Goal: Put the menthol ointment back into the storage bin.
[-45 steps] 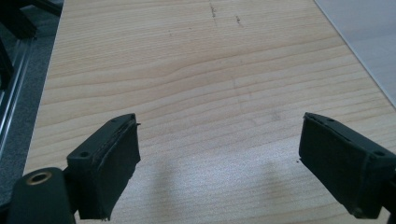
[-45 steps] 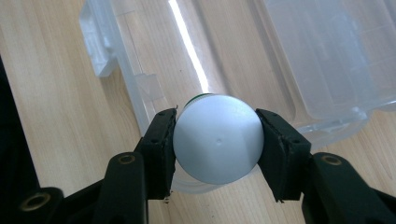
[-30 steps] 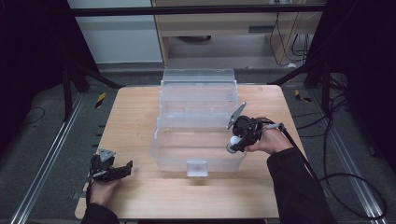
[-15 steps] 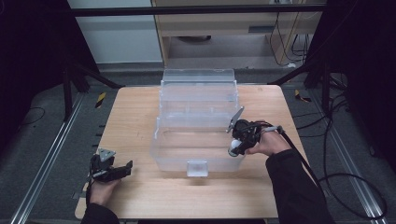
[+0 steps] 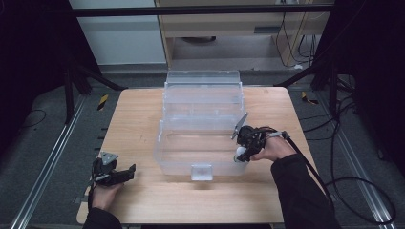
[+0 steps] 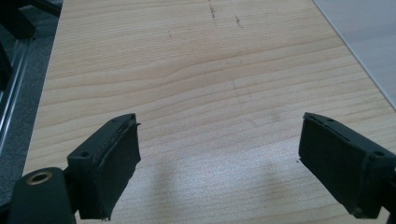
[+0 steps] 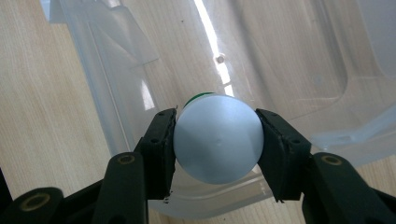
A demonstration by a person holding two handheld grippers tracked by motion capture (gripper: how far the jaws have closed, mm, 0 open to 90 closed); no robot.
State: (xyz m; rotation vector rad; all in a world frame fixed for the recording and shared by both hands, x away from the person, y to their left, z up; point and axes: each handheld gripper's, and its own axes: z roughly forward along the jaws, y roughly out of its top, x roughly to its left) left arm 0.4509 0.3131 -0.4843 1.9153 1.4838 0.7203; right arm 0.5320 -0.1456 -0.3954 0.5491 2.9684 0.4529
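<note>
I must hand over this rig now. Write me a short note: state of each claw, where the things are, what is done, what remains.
Right claw: shut on the white round object with a green part behind it, held over the near right corner of the clear plastic bin.
Left claw: open, holding nothing, above bare table at the near left.
Done: object picked up and brought to the bin.
Left: probably lower it inside and release.

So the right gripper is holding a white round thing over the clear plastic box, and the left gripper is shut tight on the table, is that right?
Not quite. The left gripper is open: the left gripper view shows its jaws standing wide apart over the bare wooden table. The rest holds: the right gripper clamps a white round object over the clear plastic box.
</note>
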